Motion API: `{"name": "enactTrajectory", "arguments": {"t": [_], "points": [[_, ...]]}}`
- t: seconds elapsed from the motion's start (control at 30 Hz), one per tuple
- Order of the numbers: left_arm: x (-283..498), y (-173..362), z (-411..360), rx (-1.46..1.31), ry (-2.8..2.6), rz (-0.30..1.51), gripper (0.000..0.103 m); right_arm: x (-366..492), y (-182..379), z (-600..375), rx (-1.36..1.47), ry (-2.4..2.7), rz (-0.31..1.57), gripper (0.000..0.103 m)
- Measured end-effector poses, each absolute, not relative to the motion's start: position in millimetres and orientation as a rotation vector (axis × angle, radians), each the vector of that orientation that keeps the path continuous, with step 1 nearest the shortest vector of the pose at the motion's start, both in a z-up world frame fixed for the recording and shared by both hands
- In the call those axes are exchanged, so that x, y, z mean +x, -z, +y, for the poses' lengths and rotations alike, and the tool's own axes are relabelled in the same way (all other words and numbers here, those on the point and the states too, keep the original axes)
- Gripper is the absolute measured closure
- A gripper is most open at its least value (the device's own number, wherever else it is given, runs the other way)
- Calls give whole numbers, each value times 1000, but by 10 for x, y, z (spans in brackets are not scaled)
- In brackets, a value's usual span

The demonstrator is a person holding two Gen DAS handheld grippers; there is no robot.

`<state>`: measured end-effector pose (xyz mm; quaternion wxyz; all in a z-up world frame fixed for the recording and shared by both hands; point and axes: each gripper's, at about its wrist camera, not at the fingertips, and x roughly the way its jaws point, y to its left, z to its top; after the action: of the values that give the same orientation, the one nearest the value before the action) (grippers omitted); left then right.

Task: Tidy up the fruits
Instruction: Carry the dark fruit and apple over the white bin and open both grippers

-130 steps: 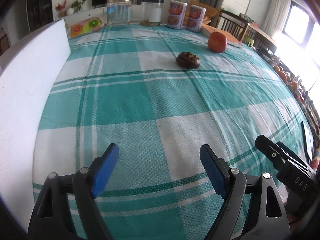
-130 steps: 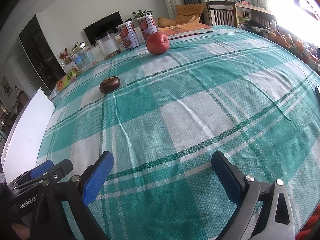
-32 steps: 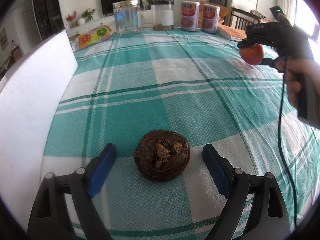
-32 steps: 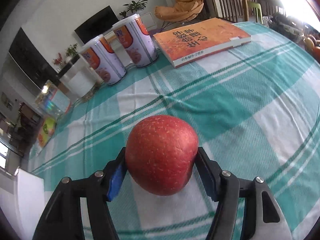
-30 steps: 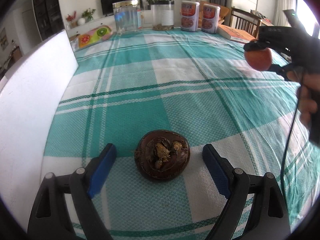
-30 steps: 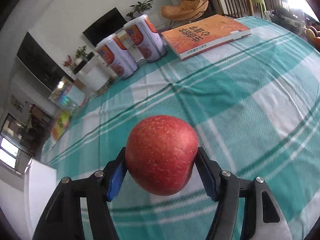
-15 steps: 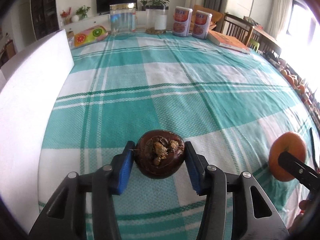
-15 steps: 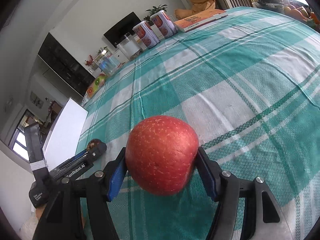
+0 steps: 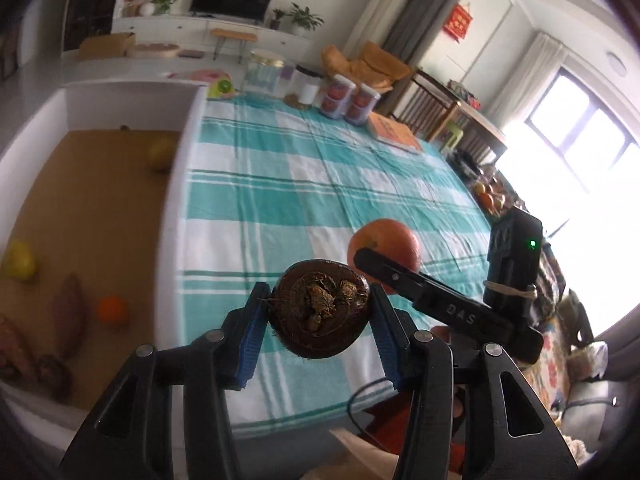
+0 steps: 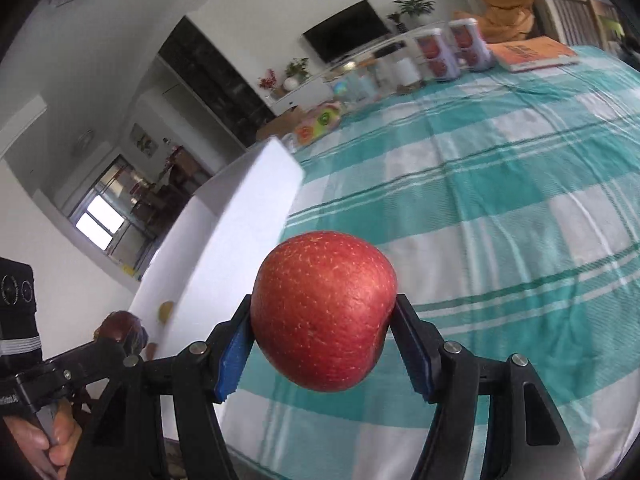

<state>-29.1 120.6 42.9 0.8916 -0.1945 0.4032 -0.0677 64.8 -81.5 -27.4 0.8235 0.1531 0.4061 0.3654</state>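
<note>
My left gripper [image 9: 318,322] is shut on a dark brown round fruit [image 9: 319,314] with a rough crown and holds it in the air above the table's near edge. My right gripper [image 10: 324,350] is shut on a red apple [image 10: 323,312], also lifted; the apple shows in the left wrist view [image 9: 386,248] just right of the brown fruit. A white-walled box [image 9: 178,168] with a brown floor lies to the left. It holds a yellow fruit [image 9: 18,266], an orange [image 9: 113,311], sweet potatoes [image 9: 68,314] and a pale round fruit [image 9: 161,154].
The table has a teal and white checked cloth [image 9: 320,184]. At its far end stand two red-labelled cans [image 9: 348,100], glass jars [image 9: 264,76] and an orange book [image 9: 394,132]. The box's white wall [image 10: 232,240] rises left of the apple in the right wrist view.
Both grippers have lifted higher with their fruits and turned left, so the inside of the white box has come into view. The apple is now close beside the brown fruit.
</note>
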Motion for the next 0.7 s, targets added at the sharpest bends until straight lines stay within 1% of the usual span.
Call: {"name": "enactTrajectory", "arguments": {"t": [0.13,0.27,0.37,0.5,0.7], "points": [[-501,-539,1887,-438,-67,767,52,398,-127,-86,246,-966,843,37],[-597,-326,2409,-445,-245,794,52,216,-248,551,143,-1070,879,37],[-610,-102,2658,-450,-329,839,52,56,-196,1014,-7,-1116,912,37],[-573,145,2853,-458,-405,883,52,-102,27,1447,-185,-1116,951,37],[-515,335,2908,-416,-438,934,51,-205,278,1695,-354,-1090,964,37]]}}
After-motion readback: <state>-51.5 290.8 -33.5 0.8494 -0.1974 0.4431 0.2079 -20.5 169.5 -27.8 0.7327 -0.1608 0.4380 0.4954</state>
